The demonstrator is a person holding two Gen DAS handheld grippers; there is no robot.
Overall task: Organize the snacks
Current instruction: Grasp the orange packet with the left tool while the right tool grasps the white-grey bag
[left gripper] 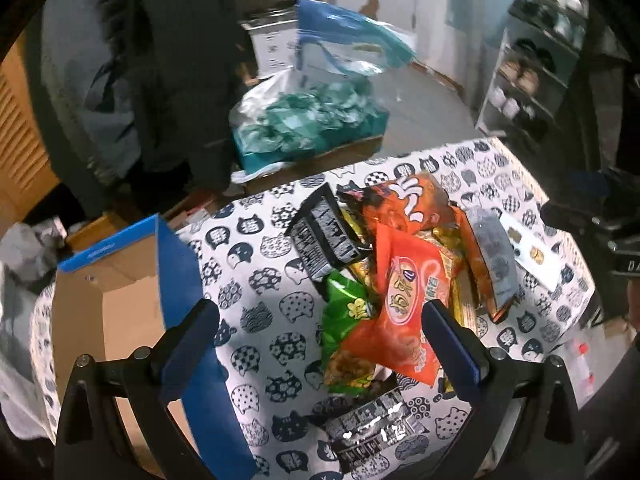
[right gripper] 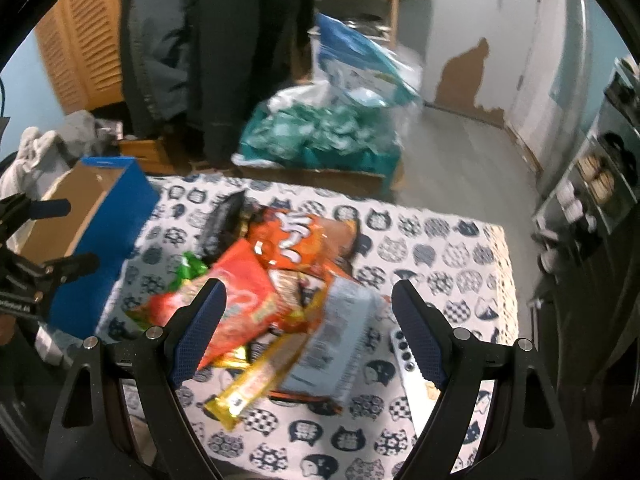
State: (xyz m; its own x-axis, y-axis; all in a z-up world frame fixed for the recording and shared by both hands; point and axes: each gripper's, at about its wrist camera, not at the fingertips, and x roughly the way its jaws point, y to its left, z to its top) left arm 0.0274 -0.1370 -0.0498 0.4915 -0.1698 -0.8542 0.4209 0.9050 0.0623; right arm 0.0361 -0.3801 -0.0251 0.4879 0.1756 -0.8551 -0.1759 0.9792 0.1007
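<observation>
A pile of snack packets lies on a table with a cat-print cloth (left gripper: 256, 344). It holds a red-orange bag (left gripper: 408, 300), a bigger orange bag (left gripper: 404, 200), a green packet (left gripper: 344, 320), black-and-white packets (left gripper: 324, 236) and gold bars (right gripper: 248, 388). An open blue cardboard box (left gripper: 120, 304) stands at the table's left. My left gripper (left gripper: 320, 320) is open and empty above the cloth, just left of the pile. My right gripper (right gripper: 308, 312) is open and empty over the near side of the pile (right gripper: 280, 280), above a pale packet (right gripper: 340, 344).
A white remote-like item (right gripper: 408, 368) lies on the cloth at the right of the pile. Behind the table a cardboard box holds teal packets (left gripper: 312, 128). Dark coats (right gripper: 208, 40) hang at the back. A shelf rack (left gripper: 524, 80) stands at the right.
</observation>
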